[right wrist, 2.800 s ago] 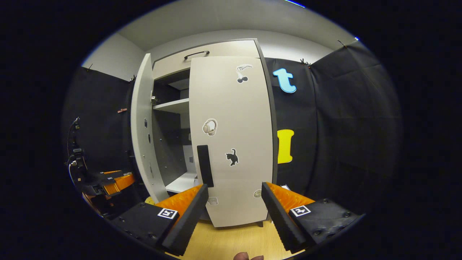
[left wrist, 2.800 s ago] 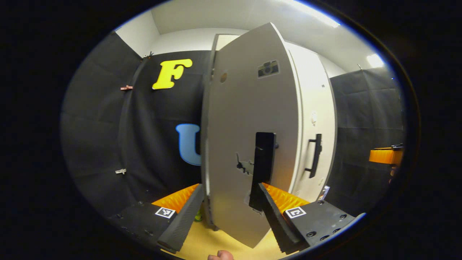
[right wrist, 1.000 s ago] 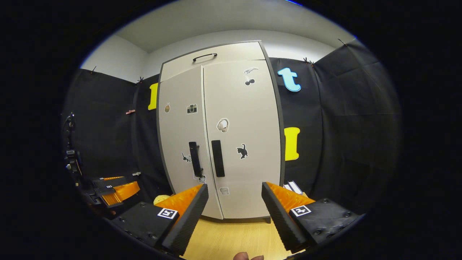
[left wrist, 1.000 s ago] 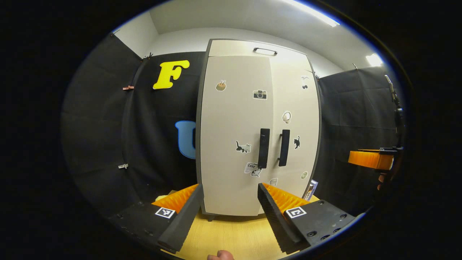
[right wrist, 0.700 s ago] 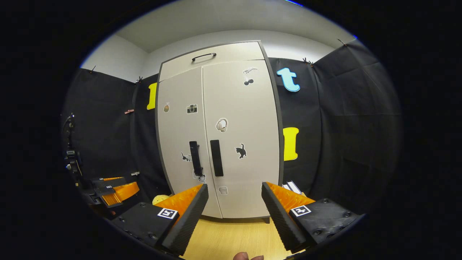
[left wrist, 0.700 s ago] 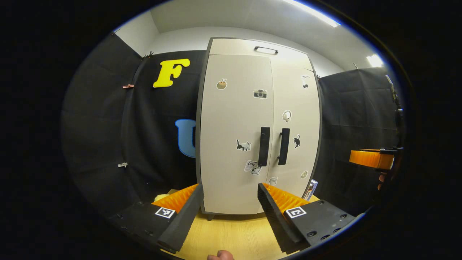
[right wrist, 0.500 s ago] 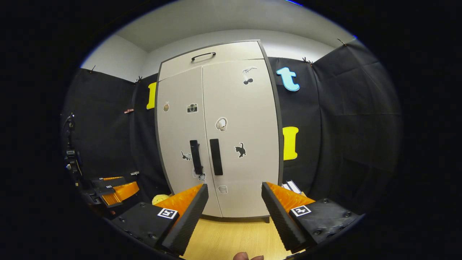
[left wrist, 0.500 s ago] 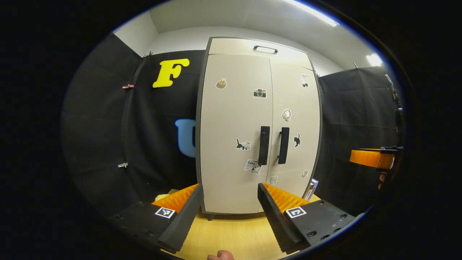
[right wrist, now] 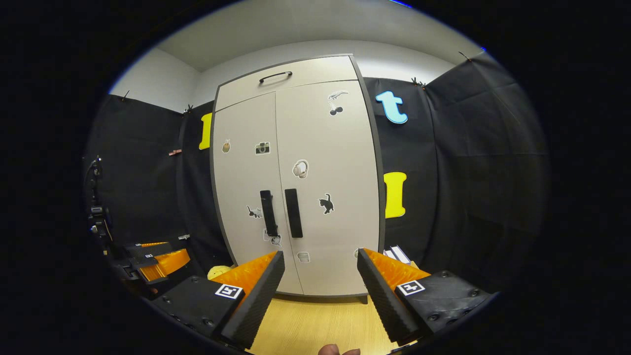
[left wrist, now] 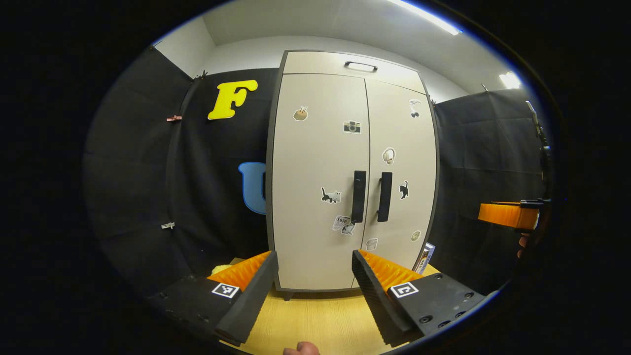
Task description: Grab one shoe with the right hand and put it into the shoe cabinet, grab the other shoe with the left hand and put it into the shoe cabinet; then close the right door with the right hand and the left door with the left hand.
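The pale shoe cabinet [left wrist: 315, 148] [right wrist: 320, 148] stands ahead with both doors shut, their two dark handles [left wrist: 359, 196] [right wrist: 293, 213] side by side at the seam. Stickers dot both doors. The shoes are hidden inside. My left gripper [left wrist: 313, 273] is open and empty, held back from the cabinet's left door. My right gripper [right wrist: 319, 273] is open and empty too, back from the right door. In the left gripper view the right gripper [left wrist: 508, 216] shows at the far right edge; in the right gripper view the left gripper [right wrist: 155, 256] shows at the lower left.
A wooden floor [left wrist: 315, 320] [right wrist: 315, 325] runs up to the cabinet's foot. A small yellow thing [right wrist: 218, 271] lies by the cabinet's lower left corner, and a flat box [left wrist: 425, 256] leans at its right side. Black cloth walls close in on both sides.
The left door swung shut since the earliest frames. Over the last second both grippers have drawn slightly back from the closed cabinet, still open.
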`<state>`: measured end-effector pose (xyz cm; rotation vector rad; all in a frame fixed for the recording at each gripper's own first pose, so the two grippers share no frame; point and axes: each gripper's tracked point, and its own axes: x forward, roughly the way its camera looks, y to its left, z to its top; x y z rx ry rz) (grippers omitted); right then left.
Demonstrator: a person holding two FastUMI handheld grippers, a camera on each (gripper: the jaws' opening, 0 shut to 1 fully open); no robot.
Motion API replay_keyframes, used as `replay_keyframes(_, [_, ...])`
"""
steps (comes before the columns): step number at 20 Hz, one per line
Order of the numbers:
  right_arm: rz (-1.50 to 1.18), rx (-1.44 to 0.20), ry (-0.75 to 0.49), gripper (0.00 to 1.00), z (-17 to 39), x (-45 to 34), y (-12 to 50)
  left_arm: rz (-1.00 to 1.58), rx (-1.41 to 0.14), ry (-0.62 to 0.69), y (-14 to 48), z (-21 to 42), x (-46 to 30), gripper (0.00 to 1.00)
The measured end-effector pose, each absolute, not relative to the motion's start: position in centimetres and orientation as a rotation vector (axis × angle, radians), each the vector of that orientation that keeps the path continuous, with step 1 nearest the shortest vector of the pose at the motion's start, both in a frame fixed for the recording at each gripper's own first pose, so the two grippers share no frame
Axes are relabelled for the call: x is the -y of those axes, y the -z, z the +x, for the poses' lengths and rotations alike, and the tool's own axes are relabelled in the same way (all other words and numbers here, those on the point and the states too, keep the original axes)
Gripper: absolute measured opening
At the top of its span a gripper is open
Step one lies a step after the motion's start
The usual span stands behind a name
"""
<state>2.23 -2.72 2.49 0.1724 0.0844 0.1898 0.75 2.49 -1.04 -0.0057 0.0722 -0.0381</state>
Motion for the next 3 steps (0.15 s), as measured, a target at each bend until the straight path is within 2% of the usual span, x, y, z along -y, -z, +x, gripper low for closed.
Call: replay_keyframes(3, [0.175, -0.086, -0.188, 0.98, 2.21, 2.9, -2.44, -0.004, -0.073, 0.039, 1.08, 0.73, -2.35, 0.95])
